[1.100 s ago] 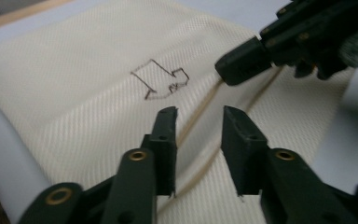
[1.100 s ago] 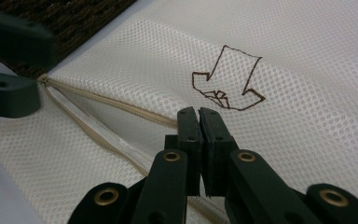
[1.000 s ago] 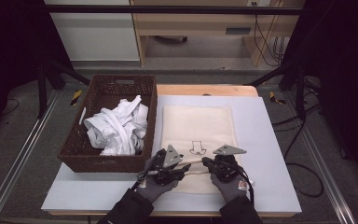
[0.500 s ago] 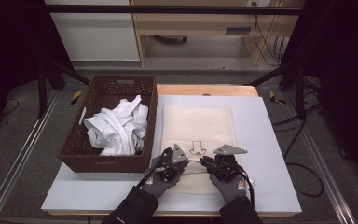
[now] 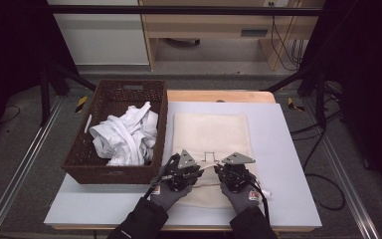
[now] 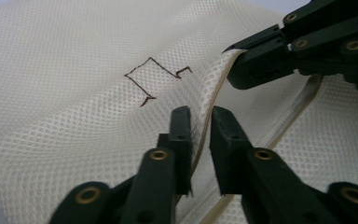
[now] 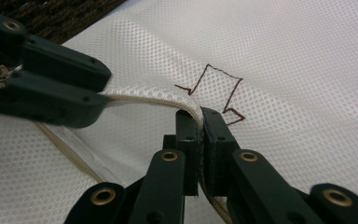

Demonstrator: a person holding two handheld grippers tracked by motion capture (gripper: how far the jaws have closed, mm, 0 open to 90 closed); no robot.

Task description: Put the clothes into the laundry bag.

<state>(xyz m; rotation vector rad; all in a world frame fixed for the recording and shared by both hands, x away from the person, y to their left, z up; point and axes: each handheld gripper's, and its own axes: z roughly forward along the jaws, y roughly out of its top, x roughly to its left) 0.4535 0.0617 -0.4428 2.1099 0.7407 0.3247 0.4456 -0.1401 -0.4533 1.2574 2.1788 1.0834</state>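
My right gripper (image 7: 199, 122) clamps the mesh bag's (image 5: 209, 134) hem; my left gripper (image 6: 200, 122), just reopening, straddles it unpinched.

High view overhead, gripper views close, sharing mesh bag (image 5: 211, 137)

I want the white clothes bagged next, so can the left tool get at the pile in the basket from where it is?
Probably yes: the white clothes lie heaped in the open basket just beside the left tool, though the mesh bag's edge sits between its jaws.
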